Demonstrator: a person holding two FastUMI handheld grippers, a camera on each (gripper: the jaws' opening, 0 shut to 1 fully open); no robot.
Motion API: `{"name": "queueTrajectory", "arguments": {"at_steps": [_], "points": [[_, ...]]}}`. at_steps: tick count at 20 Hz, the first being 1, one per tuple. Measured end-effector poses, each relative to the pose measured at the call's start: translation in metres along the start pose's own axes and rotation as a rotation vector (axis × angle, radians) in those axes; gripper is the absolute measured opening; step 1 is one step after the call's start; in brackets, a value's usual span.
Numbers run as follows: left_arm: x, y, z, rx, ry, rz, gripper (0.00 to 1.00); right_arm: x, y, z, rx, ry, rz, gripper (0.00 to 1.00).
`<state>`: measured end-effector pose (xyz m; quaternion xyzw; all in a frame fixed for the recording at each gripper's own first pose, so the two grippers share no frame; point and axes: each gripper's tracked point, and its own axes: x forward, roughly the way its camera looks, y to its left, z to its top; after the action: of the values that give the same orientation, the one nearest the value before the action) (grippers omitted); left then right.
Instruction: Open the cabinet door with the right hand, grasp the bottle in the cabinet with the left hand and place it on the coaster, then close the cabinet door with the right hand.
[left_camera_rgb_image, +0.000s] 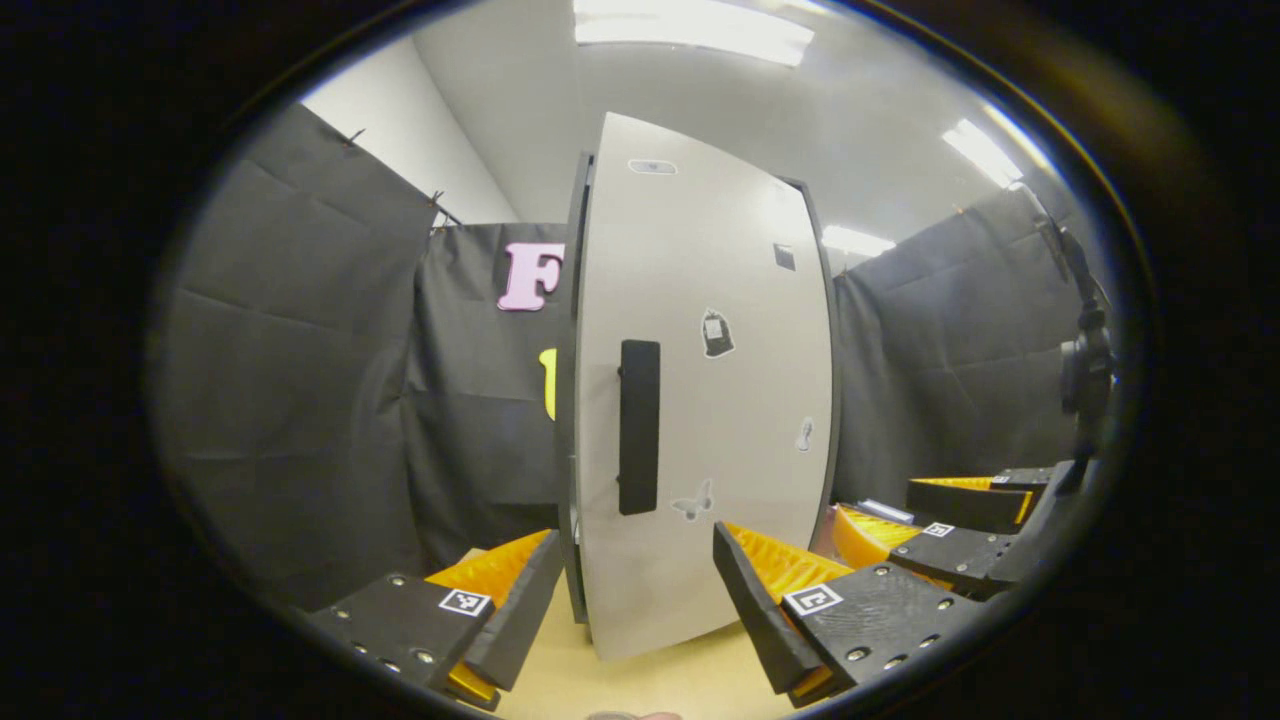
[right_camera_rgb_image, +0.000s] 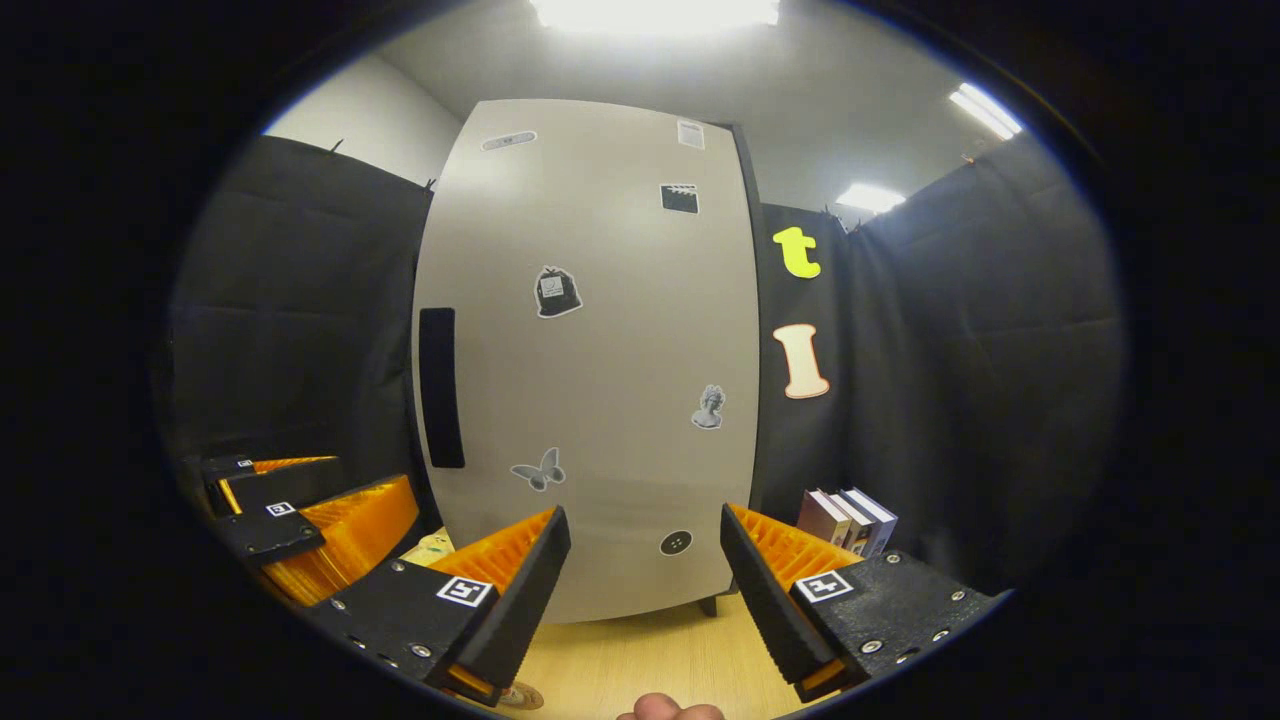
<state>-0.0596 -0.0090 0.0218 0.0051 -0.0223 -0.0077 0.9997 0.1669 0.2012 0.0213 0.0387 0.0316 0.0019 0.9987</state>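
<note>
Plainly, pale grey cabinet door (right_camera_rgb_image: 590, 350), dark vertical handle (right_camera_rgb_image: 441, 387), stickers.

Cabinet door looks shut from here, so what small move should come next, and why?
Probably bring the right gripper, open and empty, up and left toward the black vertical handle on the pale grey cabinet door. The door looks closed, nothing is gripped, and the left gripper also waits open.

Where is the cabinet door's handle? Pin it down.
In the right gripper view the black handle runs upright along the left edge of the closed cabinet door, left of the butterfly sticker.
</note>
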Motion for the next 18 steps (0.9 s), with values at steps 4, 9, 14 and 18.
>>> {"name": "queueTrajectory", "arguments": {"at_steps": [4,9,14,18], "points": [[0.006,-0.010,0.002,0.013,-0.021,-0.010,0.91,-0.002,-0.006,0.004,0.023,-0.003,-0.021,0.94],[0.009,-0.017,0.004,0.033,-0.019,-0.027,0.90,-0.002,-0.007,-0.003,0.028,0.010,-0.033,0.94],[0.006,-0.015,0.003,0.033,-0.012,0.001,0.92,-0.005,-0.006,0.003,0.014,-0.015,-0.044,0.94],[0.009,-0.019,-0.002,0.020,0.004,-0.012,0.90,-0.004,-0.008,0.006,0.005,-0.022,-0.050,0.94]]}}
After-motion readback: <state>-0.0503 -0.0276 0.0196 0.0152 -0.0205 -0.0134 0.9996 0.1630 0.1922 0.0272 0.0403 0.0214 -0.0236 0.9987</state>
